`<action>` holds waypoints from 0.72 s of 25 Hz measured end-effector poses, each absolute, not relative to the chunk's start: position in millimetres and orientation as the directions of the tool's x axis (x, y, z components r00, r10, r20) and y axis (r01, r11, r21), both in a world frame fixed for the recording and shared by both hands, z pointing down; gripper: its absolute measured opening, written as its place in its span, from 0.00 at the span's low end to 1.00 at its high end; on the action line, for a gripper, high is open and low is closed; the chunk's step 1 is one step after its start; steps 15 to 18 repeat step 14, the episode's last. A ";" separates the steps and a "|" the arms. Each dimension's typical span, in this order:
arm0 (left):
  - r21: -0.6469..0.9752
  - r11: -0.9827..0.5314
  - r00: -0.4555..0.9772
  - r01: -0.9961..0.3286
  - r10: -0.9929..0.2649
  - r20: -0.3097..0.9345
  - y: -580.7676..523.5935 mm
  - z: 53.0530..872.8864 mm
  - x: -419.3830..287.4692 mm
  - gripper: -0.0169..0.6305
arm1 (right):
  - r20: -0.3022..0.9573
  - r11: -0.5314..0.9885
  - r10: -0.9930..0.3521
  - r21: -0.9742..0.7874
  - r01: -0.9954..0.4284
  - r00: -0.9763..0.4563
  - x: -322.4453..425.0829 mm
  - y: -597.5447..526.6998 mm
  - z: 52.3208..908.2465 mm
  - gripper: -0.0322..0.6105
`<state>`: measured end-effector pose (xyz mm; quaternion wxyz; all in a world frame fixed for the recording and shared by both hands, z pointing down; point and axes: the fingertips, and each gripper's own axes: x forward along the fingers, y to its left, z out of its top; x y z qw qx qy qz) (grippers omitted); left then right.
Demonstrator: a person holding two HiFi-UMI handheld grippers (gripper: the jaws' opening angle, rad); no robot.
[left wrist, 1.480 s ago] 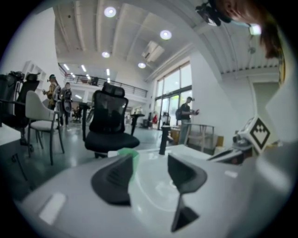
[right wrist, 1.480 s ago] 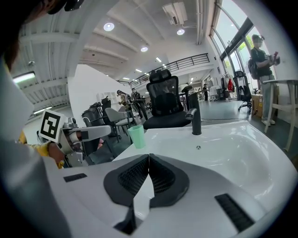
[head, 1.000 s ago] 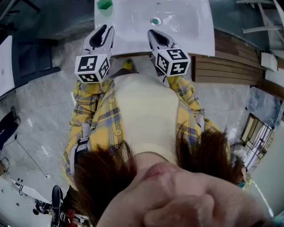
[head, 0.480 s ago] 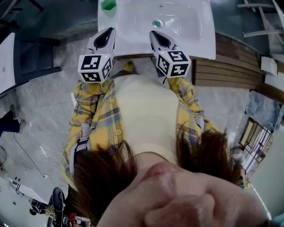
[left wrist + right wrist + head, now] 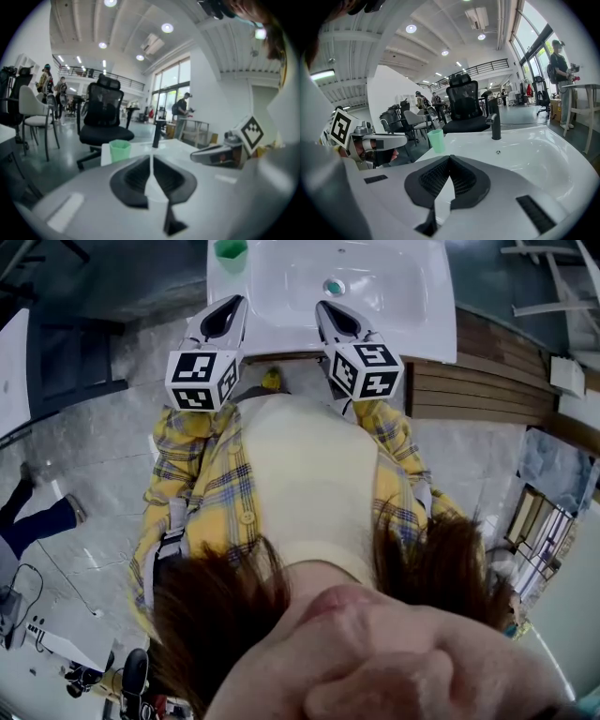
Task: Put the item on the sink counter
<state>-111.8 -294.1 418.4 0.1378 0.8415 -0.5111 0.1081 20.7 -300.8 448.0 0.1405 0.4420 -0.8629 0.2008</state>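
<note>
Head view: left gripper (image 5: 230, 306) and right gripper (image 5: 328, 313) are held side by side at the near edge of the sink counter (image 5: 431, 334), upper centre of the frame. The green cup (image 5: 230, 249) is seen upright on the counter's corner, upper left, apart from both grippers. Placement is judged already made. Left gripper view: the jaws are seen pressed together with nothing between them; the cup (image 5: 120, 151) is found left of centre, just beyond the tips, with the black faucet (image 5: 156, 133) behind it. Risk noted: the cup stands close to the counter's edge, so a forward or sideways sweep of this gripper could tip it onto the floor. Right gripper view: the jaws are likewise closed and empty; the cup (image 5: 437, 140) is seen upper left, the basin to the right. Less risk is judged from this side.
</note>
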 end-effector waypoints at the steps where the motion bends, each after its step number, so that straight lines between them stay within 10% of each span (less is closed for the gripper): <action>1: 0.121 -0.442 0.457 -0.889 -0.829 0.324 -294.7 419.1 -111.8 0.06 | 0.420 0.526 -0.708 -0.223 -0.821 -0.567 20.8 -301.8 448.6 0.07; 18: 0.133 -0.475 0.490 -0.870 -0.798 0.351 -306.9 430.0 -117.3 0.06 | 0.433 0.505 -0.710 -0.236 -0.830 -0.555 11.1 -312.1 455.1 0.07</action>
